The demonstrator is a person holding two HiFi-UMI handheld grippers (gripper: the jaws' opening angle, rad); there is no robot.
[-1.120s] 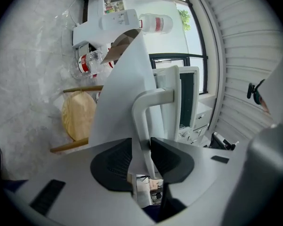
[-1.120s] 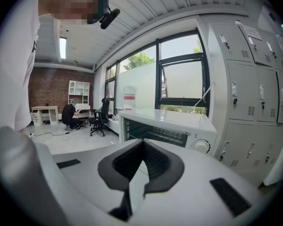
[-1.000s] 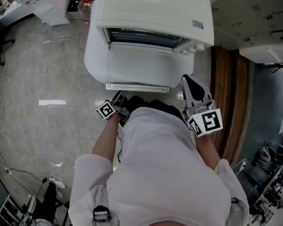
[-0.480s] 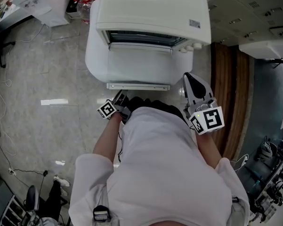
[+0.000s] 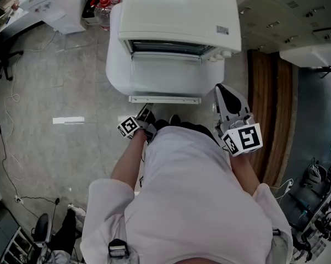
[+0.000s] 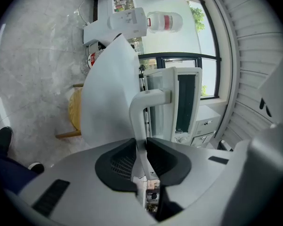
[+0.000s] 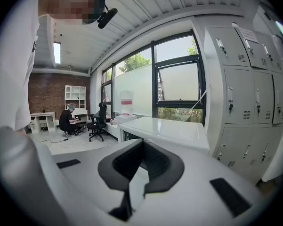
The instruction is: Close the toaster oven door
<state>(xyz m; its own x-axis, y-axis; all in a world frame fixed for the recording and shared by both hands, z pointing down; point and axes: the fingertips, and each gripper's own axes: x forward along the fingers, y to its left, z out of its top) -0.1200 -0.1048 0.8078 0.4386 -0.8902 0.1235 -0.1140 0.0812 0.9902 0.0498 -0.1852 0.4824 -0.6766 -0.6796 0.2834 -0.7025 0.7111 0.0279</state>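
Observation:
A white toaster oven (image 5: 179,15) stands on a round white table (image 5: 117,65), its door (image 5: 165,81) hanging open toward me. My left gripper (image 5: 147,116) is shut on the door handle (image 5: 165,99); its jaws have just been closing with the handle between them. In the left gripper view the white handle bar (image 6: 142,112) runs between the black pads (image 6: 162,157), which press on it, and the oven (image 6: 181,107) lies beyond. My right gripper (image 5: 222,90) hovers to the right of the door, shut and holding nothing. The right gripper view looks over the oven's top (image 7: 165,128).
Marble floor with cables lies left of the table. A red-capped bottle (image 5: 101,3) sits behind the oven. A wooden strip (image 5: 261,120) and grey lockers (image 7: 245,88) are on the right. A person (image 7: 67,119) sits at a far desk.
Both grippers have risen a little. The left one brought the handle up with it, so the door looks slightly shorter from above. The right gripper stays beside the door.

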